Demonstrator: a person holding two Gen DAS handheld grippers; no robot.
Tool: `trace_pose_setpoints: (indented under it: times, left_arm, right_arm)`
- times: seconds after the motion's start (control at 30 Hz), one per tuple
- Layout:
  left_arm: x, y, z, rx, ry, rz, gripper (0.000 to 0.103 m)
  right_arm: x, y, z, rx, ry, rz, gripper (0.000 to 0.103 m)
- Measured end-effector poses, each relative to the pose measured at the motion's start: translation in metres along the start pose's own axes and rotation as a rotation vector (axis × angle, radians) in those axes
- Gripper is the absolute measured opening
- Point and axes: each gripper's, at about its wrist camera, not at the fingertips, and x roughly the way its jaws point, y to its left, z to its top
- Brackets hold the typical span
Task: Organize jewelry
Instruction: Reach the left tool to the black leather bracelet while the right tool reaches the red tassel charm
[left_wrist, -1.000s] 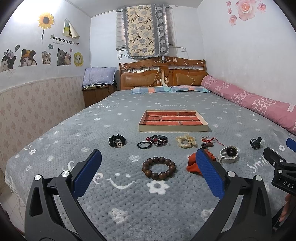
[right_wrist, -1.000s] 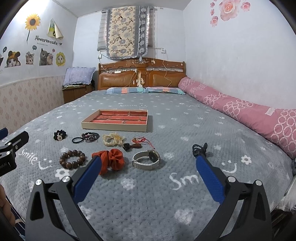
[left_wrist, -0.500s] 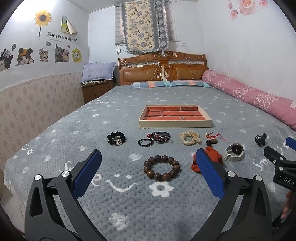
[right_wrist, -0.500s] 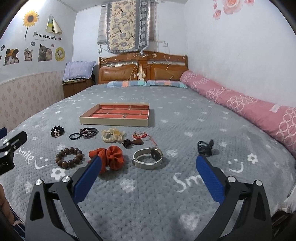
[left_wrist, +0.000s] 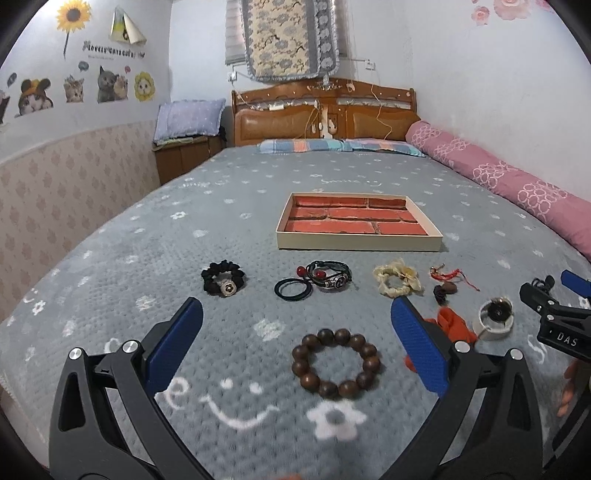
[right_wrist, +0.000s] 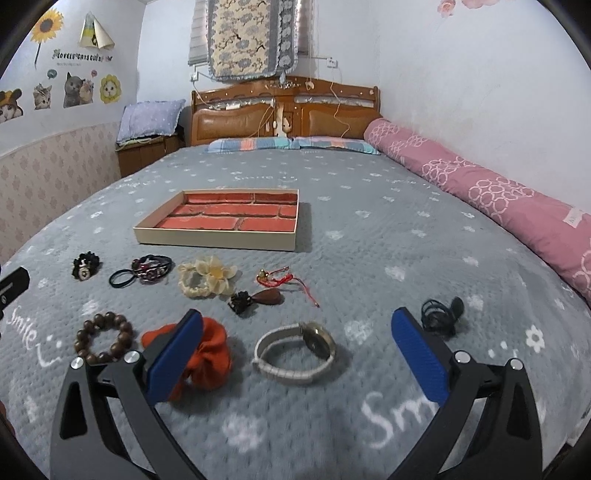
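Both tongs are wide and hold nothing. The left tongs (left_wrist: 295, 347) are over the bead bracelet (left_wrist: 335, 363); the right tongs (right_wrist: 297, 349) are over the watch (right_wrist: 295, 350). All jewelry lies on the bed, near the empty tray (left_wrist: 358, 243). The round beads could slip from the tongs

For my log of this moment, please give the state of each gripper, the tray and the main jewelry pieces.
Left gripper: open, empty.
Right gripper: open, empty.
Tray: empty.
Wooden bead bracelet: on the blanket, outside the tray.
Watch: on the blanket, strap closed.
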Motion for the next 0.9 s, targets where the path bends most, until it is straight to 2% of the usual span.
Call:
trace_pose_setpoints:
  times: [0.2,0.3,0.6,0.8,0.9]
  left_arm:
    - [0.038,0.003,0.018,-0.021,0.053,-0.048,0.098]
    - [0.055,0.000,0.024,-0.003,0.080,-0.037,0.098]
    - [0.124,0.000,0.043,0.006,0.221,-0.083,0.098]
    - [0.163,-0.003,0.052,0.006,0.284,-0.110,0.098]
    - [0.181,-0.007,0.051,0.018,0.317,-0.102,0.096]
  right_arm:
    - [0.037,0.000,0.016,0.001,0.052,0.014,0.099]
    - [0.054,0.000,0.022,0.003,0.073,0.015,0.099]
    - [0.115,-0.002,0.040,-0.065,0.200,0.012,0.099]
    - [0.160,-0.002,0.046,-0.087,0.301,0.018,0.099]
    - [0.180,-0.004,0.047,-0.066,0.357,0.029,0.089]
